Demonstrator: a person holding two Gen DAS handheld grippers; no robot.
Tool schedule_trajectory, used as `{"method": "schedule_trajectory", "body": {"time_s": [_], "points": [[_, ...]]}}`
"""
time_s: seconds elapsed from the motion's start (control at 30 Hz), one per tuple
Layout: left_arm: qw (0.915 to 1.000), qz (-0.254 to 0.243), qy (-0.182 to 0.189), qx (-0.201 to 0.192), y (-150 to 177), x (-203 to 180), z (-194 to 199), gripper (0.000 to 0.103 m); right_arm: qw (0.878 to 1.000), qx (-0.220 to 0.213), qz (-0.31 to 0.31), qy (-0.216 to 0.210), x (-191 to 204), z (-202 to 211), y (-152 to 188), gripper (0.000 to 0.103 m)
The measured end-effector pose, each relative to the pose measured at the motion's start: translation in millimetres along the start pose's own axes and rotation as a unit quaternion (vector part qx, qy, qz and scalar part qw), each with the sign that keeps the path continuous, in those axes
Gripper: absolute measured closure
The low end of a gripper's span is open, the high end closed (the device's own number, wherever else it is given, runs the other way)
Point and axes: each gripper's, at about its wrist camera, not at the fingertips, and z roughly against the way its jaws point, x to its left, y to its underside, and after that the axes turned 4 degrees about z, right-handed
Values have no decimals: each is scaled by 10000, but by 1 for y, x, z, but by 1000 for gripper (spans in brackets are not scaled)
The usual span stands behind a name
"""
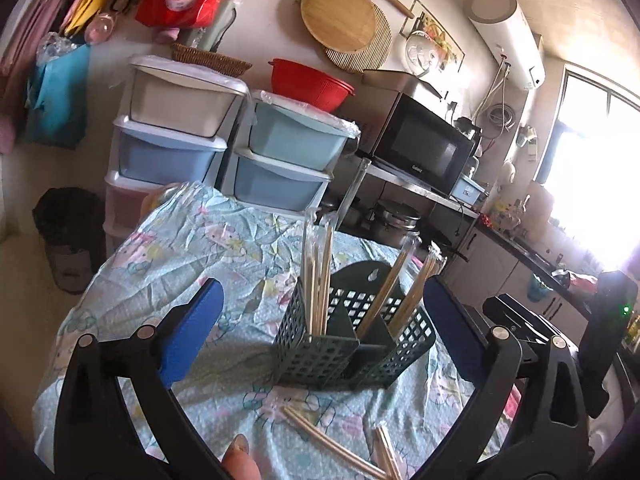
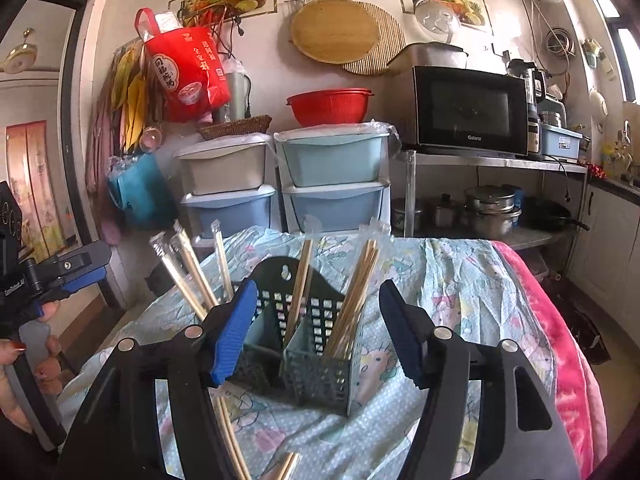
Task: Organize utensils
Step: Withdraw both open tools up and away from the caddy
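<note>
A dark green lattice utensil holder [image 1: 352,340] with three compartments stands on the table's light blue patterned cloth [image 1: 224,248]. It also shows in the right wrist view [image 2: 320,364]. Wrapped wooden chopsticks [image 1: 318,276] stand in its compartments; further bundles show in the right wrist view [image 2: 354,300]. Loose wrapped chopsticks [image 1: 332,444] lie on the cloth in front of the holder, and they show in the right wrist view [image 2: 232,436]. My left gripper [image 1: 320,320] is open and empty, its blue pads either side of the holder. My right gripper [image 2: 318,332] is open and empty, just in front of the holder.
Stacked plastic drawer units [image 1: 180,132] stand behind the table. A microwave [image 2: 468,112] sits on a metal shelf with pots [image 2: 492,208] below. A black bin [image 1: 68,236] stands left on the floor. A pink blanket [image 2: 560,344] covers the table's right edge.
</note>
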Motion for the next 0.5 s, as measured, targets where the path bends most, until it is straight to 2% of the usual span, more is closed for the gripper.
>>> {"method": "schedule_trajectory", "body": {"time_s": [0.5], "points": [[9976,-44,-382,580,36,25,-5,11,9982,580,80,-104,16,1,39,42]]}}
